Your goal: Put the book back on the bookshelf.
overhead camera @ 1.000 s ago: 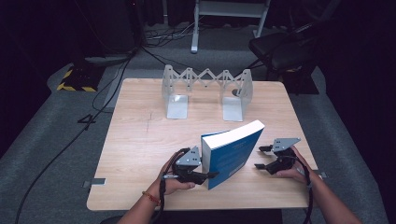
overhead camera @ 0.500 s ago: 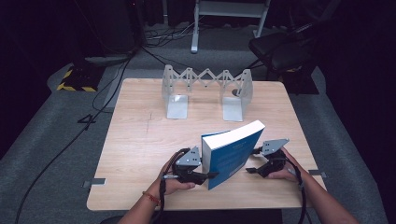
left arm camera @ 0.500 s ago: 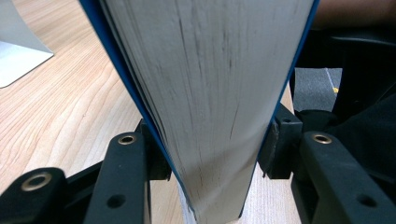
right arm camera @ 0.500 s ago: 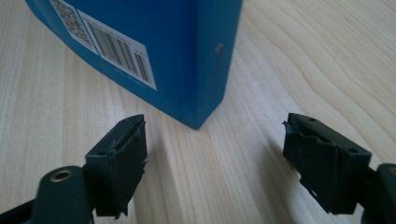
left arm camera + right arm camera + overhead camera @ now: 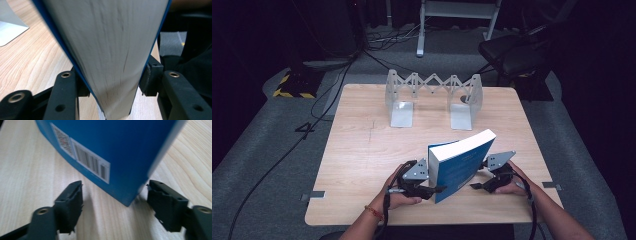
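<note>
Bookend rack (image 5: 432, 97) at the far edge of the worktop (image 5: 357, 150) has nothing between its plates. We see the blue book (image 5: 460, 165) tilted on its lower edge near the front edge, left gripper (image 5: 428, 186) fingers (image 5: 67, 92) clamped across its page block. Right gripper (image 5: 478, 186) sits low beside the back cover, fingers (image 5: 71, 202) just been closing, straddling the corner, not pressing.

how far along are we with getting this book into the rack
Done: the blue book stands on edge on the table, clamped by the left gripper. In hand: the right gripper, jaws just closing but open, approaches its lower corner. Left: carrying it to the metal book rack, which holds nothing.
</note>
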`<state>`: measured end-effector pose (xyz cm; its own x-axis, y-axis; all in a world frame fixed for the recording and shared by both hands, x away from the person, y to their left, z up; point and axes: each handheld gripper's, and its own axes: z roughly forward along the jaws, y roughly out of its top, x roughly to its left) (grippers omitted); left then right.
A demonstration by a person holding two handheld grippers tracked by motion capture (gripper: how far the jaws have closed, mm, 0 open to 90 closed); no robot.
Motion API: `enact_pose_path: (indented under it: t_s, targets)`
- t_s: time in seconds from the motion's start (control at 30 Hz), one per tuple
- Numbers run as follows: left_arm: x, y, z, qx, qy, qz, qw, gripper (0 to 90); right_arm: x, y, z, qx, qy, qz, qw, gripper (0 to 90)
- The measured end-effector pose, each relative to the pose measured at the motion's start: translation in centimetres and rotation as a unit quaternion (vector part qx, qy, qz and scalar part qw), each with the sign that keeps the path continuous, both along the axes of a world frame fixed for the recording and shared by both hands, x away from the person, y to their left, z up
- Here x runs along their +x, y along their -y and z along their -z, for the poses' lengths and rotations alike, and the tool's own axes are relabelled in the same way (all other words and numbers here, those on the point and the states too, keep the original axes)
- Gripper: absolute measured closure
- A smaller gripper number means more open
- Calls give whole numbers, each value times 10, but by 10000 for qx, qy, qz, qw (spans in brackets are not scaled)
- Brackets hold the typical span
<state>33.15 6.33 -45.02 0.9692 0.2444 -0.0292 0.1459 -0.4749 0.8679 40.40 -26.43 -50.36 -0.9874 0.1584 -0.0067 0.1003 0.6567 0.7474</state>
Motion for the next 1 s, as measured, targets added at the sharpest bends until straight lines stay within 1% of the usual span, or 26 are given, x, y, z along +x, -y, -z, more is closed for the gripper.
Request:
enact_pose_path:
  t_s: [0.1, 0.17, 0.33, 0.4, 0.43, 0.57, 0.6, 0.67, 0.73, 0.87, 0.9, 0.93, 0.97, 1.0]
  targets:
    - [-1, -1, 1, 39, 8, -12, 10000, 512, -1, 1, 0, 4, 12, 9, 10000, 307]
    - [-2, -2, 3, 115, 42, -43, 9999, 498, -1, 1, 0, 13, 26, 12, 10000, 312]
    - [-4, -2, 5, 325, 227, -142, 9991, 476, -5, 3, -1, 6, 67, 48, 10000, 334]
    - [-5, 0, 5, 438, 345, -186, 9983, 479, -9, 6, -1, 10, 103, 61, 9999, 345]
    - [-5, 0, 5, 438, 345, -186, 9983, 476, -9, 6, -1, 10, 103, 61, 9999, 345]
    - [-8, 1, 6, 593, 500, -215, 9968, 489, -18, 15, -1, 10, 127, 16, 9999, 375]
    - [-9, 1, 6, 608, 532, -239, 9964, 491, -19, 16, -1, 14, 150, 2, 9999, 378]
    - [-10, 1, 6, 611, 534, -269, 9963, 491, -22, 18, -2, 4, 130, -19, 9999, 378]
    - [-11, 3, 6, 661, 573, -250, 9959, 502, -23, 19, -2, -15, 122, -20, 9999, 378]
    - [-14, 5, 5, 737, 682, -292, 9945, 504, -24, 19, -2, -51, 125, -29, 9999, 384]
    - [-15, 5, 5, 733, 689, -316, 9944, 503, -25, 20, -2, -28, 91, 7, 10000, 392]
    - [-16, 6, 6, 732, 717, -347, 9941, 501, -27, 21, -1, 24, 28, 26, 10000, 482]
    - [-16, 6, 6, 748, 754, -351, 9937, 501, -30, 25, -1, 111, 6, -245, 9996, 537]
    - [-16, 7, 6, 758, 765, -356, 9935, 501, -34, 24, -1, 62, 88, -286, 9995, 511]
